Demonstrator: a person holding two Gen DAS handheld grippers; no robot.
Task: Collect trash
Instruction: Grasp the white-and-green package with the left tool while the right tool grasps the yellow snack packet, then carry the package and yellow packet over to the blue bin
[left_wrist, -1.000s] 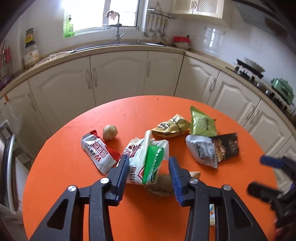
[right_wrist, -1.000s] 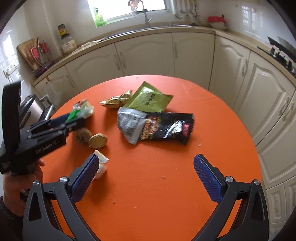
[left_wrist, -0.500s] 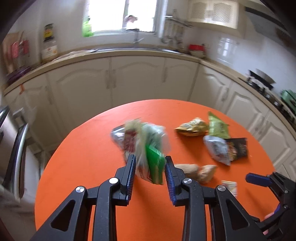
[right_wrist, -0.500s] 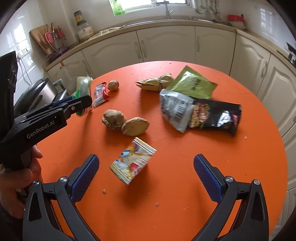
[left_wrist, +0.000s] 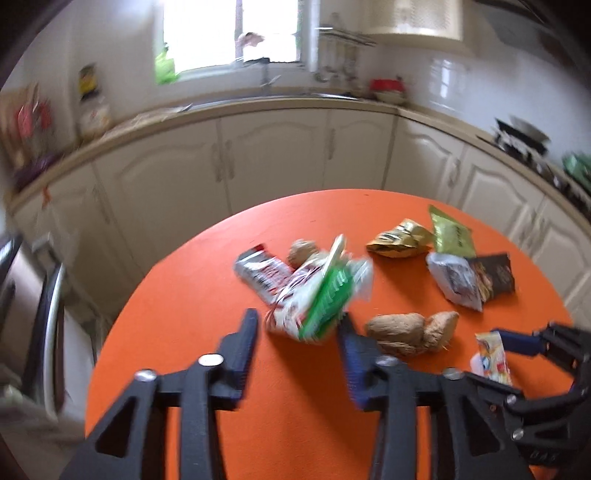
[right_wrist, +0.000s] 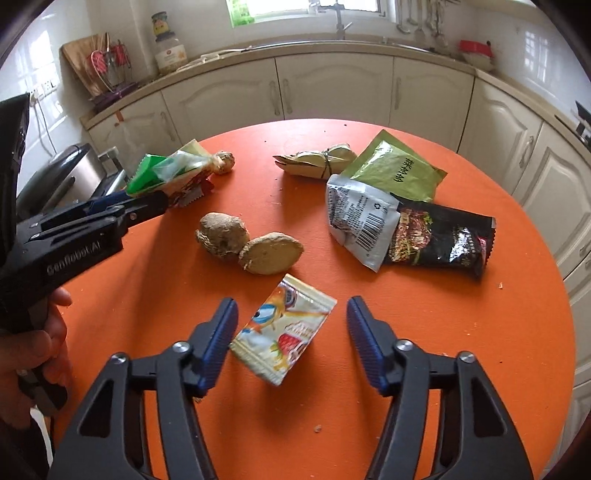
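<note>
My left gripper (left_wrist: 297, 325) stands open, and a bundle of white and green wrappers (left_wrist: 317, 295) sits blurred just past its tips; in the right wrist view the bundle (right_wrist: 166, 171) still lies at those tips. My right gripper (right_wrist: 291, 325) is open around a small colourful sachet (right_wrist: 284, 334) on the orange table (right_wrist: 461, 332). Further back lie a green packet (right_wrist: 395, 171), a silver and black snack bag (right_wrist: 399, 232) and a tied tan wrapper (right_wrist: 317, 162).
Two ginger pieces (right_wrist: 247, 243) lie mid-table, a smaller knob (right_wrist: 223, 162) at the back left. A red and white wrapper (left_wrist: 258, 273) lies behind the bundle. Kitchen cabinets (right_wrist: 332, 88) ring the table. A metal bin (right_wrist: 62, 181) stands left of it.
My left gripper lifted the wrapper bundle, carried it left, then its jaws spread apart. My right gripper moved in over the sachet and narrowed around it.
</note>
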